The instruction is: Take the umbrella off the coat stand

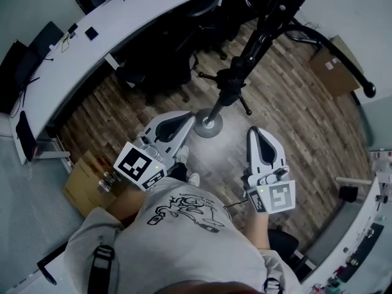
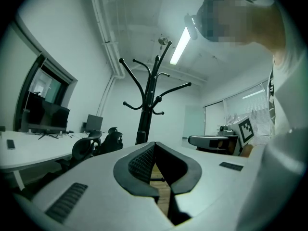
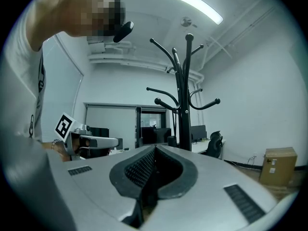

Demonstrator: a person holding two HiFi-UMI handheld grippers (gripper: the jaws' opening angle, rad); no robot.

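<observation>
**Squarely before the coat stand, both grippers shut and empty**

Level and side by side, the left gripper (image 1: 186, 120) and the right gripper (image 1: 256, 132) point at the coat stand (image 1: 235, 79). Its pole rises between their lines, just ahead of the tips. Each gripper view shows its own jaws pressed together at the tip with nothing between the black ribbed pads. The umbrella cannot be told apart from the stand's dark curved arms in any view. In both gripper views those arms spread high above the jaws, well clear of the fingers.

From the head view, the stand's round base (image 1: 208, 126) rests on the wooden floor (image 1: 294, 133), and the left gripper's tip lies just beside it. Bare floor lies on the right of the base. A long white desk (image 1: 92, 51) runs along the floor's far left edge, with black office chairs (image 1: 162, 57) crowded between it and the stand. One cardboard box (image 1: 334, 71) sits at the floor's far right, and another (image 1: 84, 182) sits near the person's left hand.

Both of the person's forearms reach forward from the torso, and the marker cubes sit at the grippers' rear ends.
</observation>
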